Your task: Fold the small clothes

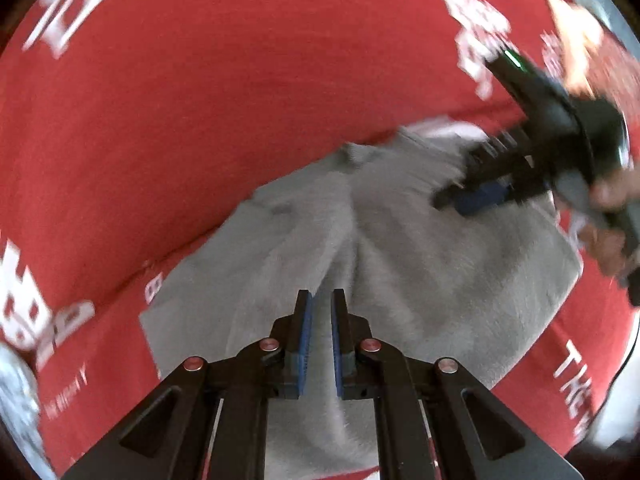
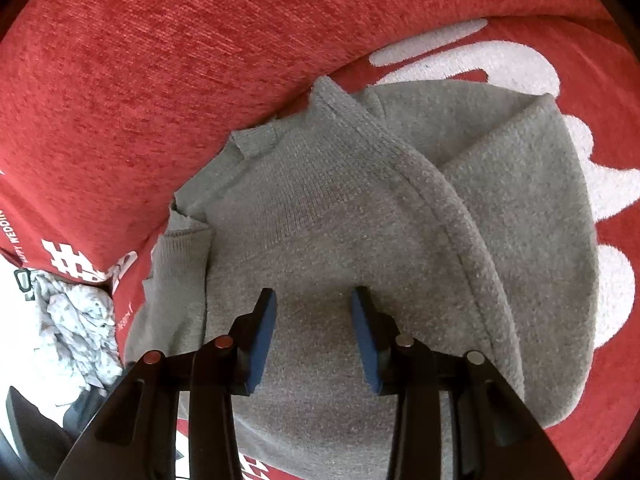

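A small grey knit garment (image 1: 420,264) (image 2: 328,208) lies on a red cloth with white print (image 1: 200,100) (image 2: 140,80). In the left wrist view my left gripper (image 1: 322,300) is shut on a raised ridge of the grey fabric, which runs up in a crease from its tips. My right gripper (image 2: 314,300) (image 1: 460,200) stands with its jaws partly apart. Its fingertips (image 2: 362,300) rest on the middle of the garment, and no fabric shows between the pads. To the right of them a folded flap with a thick seam (image 2: 460,216) lies over the garment.
A crumpled white patterned cloth (image 2: 76,320) (image 1: 12,396) lies at the left edge of the red cloth. A person's hand (image 1: 608,196) holds the right gripper at the far right of the left wrist view. The red cloth spreads beyond the garment on all sides.
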`<state>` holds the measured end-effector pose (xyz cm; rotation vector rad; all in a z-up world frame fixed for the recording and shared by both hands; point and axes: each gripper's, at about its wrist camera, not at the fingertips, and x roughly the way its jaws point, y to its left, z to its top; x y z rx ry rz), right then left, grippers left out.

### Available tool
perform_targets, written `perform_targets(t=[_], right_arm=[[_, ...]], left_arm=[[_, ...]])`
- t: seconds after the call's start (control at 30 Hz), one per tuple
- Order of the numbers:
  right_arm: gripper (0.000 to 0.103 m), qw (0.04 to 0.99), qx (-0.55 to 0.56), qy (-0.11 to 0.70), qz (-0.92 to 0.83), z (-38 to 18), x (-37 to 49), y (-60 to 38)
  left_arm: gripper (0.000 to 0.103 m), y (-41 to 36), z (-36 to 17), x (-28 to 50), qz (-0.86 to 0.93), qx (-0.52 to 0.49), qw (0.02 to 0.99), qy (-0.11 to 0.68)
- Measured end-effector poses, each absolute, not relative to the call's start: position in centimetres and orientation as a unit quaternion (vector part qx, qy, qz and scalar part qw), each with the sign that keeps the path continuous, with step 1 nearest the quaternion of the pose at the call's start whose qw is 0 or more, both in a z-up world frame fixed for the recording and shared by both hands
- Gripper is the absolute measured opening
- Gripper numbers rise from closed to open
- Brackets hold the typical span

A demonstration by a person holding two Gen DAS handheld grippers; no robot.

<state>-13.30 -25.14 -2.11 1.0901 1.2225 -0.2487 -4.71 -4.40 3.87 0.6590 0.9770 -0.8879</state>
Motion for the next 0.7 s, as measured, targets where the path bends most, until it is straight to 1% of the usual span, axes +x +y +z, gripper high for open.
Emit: perform_targets(t=[0.03,0.1,0.17,0.27,0.37,0.43,0.53,0.7], right_arm=[[0.041,0.676,0.485,0.544,-0.111,-2.1,-13.3,-25.1],[0.041,0.676,0.485,0.544,-0.110,-2.2,-13.3,-25.2],[0.041,0.676,0.486,0.543,-0.109,-2.2,-13.2,-25.1],[0.041,0.676,0.488,0.542,-0.106,-2.2,-13.4,-25.2],[0.041,0.673,0.495,0.539,-0.103,-2.3,-13.5,-25.4],[0.041,0.671,0.491,0.545,-0.104,-2.0,-13.5,-25.5],[0.044,0.678,0.468,0.556,-0.109,-0.3,-13.0,-25.0],[0.045,0.702,0.472,0.532,-0.026,3.4,-9.0,-21.8]], left_arm=[[0.016,-3.8,4.1,-3.2,-0.396,0.277,0.739,0.469],[0.088,-2.9,3.5,-0.4,-0.379,0.233,0.733,0.515],[0.089,-1.7,3.4,2.6,-0.354,0.174,0.745,0.538],[0.089,-0.2,2.4,6.9,-0.321,0.109,0.738,0.583],[0.089,0.5,0.3,9.0,-0.306,0.065,0.716,0.624],[0.089,0.6,-1.2,9.5,-0.294,0.067,0.709,0.637],[0.089,1.2,-2.6,9.0,-0.291,0.087,0.694,0.653],[0.089,2.6,-4.3,8.0,-0.304,0.074,0.659,0.684]])
